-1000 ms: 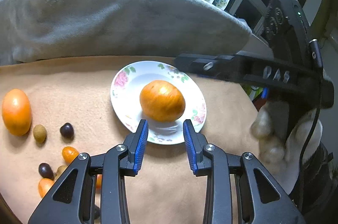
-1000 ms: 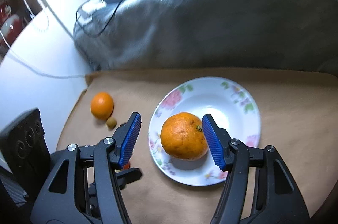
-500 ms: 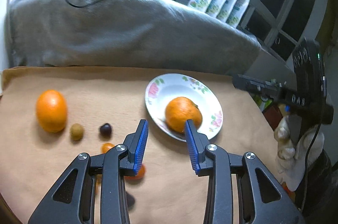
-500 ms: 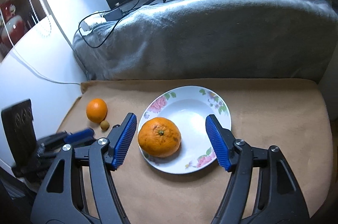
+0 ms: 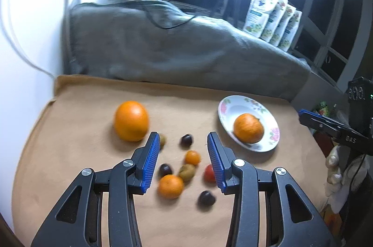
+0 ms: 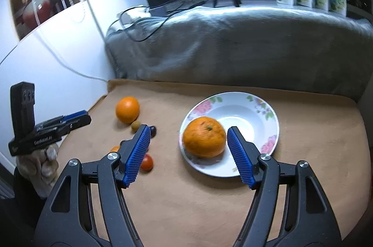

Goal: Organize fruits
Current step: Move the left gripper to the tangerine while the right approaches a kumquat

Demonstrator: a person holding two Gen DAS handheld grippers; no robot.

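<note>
Ahead of my hand-held grippers:
Table (image 5: 70,130): tan cloth.
Plate (image 6: 261,107): between my right hand-held gripper (image 6: 187,138) fingers, orange (image 6: 204,137) on it.
Small fruits (image 5: 186,167): under my left hand-held gripper (image 5: 183,143).
Left: opening, empty.
Right: parted, empty.

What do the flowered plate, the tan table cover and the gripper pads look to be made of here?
Plate: probably glazed ceramic or melamine; a glossy white surface with printed flowers and a soft highlight in its well. Tan table cover: seemingly a matte, fleece-like cloth; no shine, and a folded hem at the far corner. Gripper pads: apparently blue rubber or soft plastic, ribbed with fine ridges, on black plastic-looking fingers.
</note>
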